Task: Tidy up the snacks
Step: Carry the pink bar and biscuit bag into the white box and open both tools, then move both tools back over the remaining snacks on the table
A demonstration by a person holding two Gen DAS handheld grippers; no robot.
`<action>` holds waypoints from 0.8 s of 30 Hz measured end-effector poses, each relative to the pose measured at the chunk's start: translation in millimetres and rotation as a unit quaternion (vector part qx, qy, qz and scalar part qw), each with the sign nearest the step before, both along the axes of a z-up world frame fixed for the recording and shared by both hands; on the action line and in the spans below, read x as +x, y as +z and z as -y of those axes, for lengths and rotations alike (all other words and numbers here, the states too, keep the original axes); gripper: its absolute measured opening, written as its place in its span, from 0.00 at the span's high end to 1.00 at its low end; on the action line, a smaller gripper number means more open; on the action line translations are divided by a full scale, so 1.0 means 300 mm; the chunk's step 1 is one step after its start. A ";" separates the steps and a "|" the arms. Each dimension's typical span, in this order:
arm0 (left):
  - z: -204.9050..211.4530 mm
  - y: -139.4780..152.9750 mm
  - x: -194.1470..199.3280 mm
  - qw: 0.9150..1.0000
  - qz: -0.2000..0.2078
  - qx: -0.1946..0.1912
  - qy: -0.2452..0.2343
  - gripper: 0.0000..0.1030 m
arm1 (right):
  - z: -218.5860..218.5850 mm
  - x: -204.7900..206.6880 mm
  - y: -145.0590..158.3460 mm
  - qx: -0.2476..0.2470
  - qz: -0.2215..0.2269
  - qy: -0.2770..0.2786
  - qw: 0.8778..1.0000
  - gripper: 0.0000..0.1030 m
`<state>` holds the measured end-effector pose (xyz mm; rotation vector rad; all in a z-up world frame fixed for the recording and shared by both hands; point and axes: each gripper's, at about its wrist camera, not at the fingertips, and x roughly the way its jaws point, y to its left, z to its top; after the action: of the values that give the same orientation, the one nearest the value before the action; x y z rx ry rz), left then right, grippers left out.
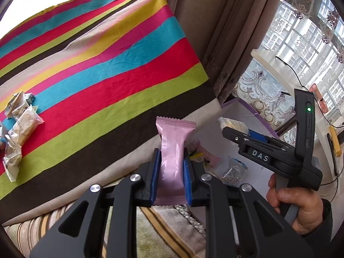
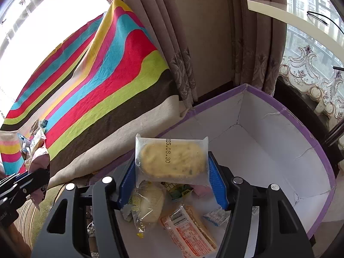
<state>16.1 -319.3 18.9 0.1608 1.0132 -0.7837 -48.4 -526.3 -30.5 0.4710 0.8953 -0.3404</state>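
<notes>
Where snacks point(image 1: 15, 129) litter striped cloth point(image 1: 96, 64), curtain point(image 1: 204, 21) hangs

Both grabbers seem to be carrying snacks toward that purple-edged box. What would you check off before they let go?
1. Left gripper holds the pink packet: ok, clamped between the blue pads.
2. Right gripper holds the clear packet: ok, it spans the jaws.
3. Clear packet is above the box: ok, snacks in the box show right beneath it.
4. Pink packet is above the box: cannot tell; in the left view the box lies ahead and to the right.
5. Room in the box: ok, much of its white floor is bare.
6. Snacks left on the striped cloth: not ok, a pile remains.
</notes>
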 end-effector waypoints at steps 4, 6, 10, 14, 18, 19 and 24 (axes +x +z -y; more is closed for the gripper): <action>0.040 -0.001 -0.030 0.999 -0.014 -0.017 -0.036 0.60 | 0.020 -0.015 0.002 -0.006 -0.002 -0.012 1.000 0.33; 0.049 0.004 -0.042 0.999 -0.009 -0.021 -0.049 0.35 | 0.029 -0.026 0.008 -0.010 0.002 -0.020 1.000 0.25; 0.056 0.006 -0.047 0.998 -0.008 -0.022 -0.053 0.34 | 0.042 -0.031 0.012 -0.008 0.005 -0.023 1.000 0.23; 0.050 0.004 -0.037 0.999 -0.011 -0.026 -0.042 0.32 | 0.026 -0.024 0.015 -0.003 0.008 -0.019 1.000 0.23; 0.043 0.007 -0.033 0.999 -0.008 -0.027 -0.037 0.32 | -0.004 -0.018 0.030 -0.005 0.015 -0.008 1.000 0.23; 0.037 0.009 -0.034 0.999 -0.007 -0.028 -0.036 0.32 | -0.012 -0.015 0.034 -0.006 0.017 -0.005 1.000 0.23; 0.010 0.024 -0.024 0.999 0.006 -0.034 -0.020 0.32 | -0.050 0.004 0.049 0.001 0.027 0.015 1.000 0.23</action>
<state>9.0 -322.2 26.0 0.1265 0.9739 -0.8513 -47.2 -511.2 -15.7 0.4658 0.8497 -0.2979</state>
